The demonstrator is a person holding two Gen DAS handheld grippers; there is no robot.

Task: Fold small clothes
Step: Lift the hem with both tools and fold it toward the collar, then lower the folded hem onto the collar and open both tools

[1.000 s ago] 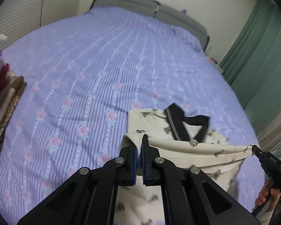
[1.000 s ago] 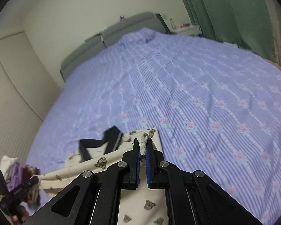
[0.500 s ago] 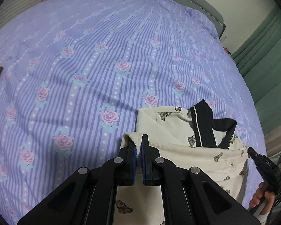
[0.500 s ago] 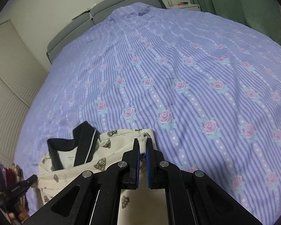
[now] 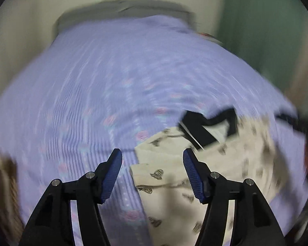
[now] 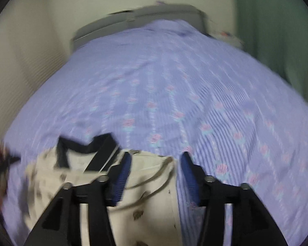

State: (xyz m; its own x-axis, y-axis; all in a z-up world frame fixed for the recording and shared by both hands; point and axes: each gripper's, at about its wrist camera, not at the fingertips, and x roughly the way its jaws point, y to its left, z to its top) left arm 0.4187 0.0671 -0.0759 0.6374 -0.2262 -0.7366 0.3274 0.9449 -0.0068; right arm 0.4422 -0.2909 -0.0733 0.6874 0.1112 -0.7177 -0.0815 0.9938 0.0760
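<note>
A small cream garment (image 5: 232, 160) printed with little bears and trimmed with a black collar (image 5: 203, 131) lies folded on the purple bedspread. My left gripper (image 5: 153, 153) is open and empty, with the garment's left folded edge between and below its fingers. In the right wrist view the same garment (image 6: 145, 186) lies under my right gripper (image 6: 156, 157), which is open and empty over its right edge. The black collar (image 6: 100, 149) points toward the headboard. Both views are blurred by motion.
The purple rose-striped bedspread (image 6: 174, 94) fills both views. A grey headboard (image 6: 145, 18) stands at the far end. Green curtains (image 6: 277, 30) hang at the right. A stack of folded clothes (image 5: 2, 176) lies at the left edge.
Both grippers have opened and let go of the garment's edge, which now lies folded over on the bed. Both cameras have tilted up and are moving.
</note>
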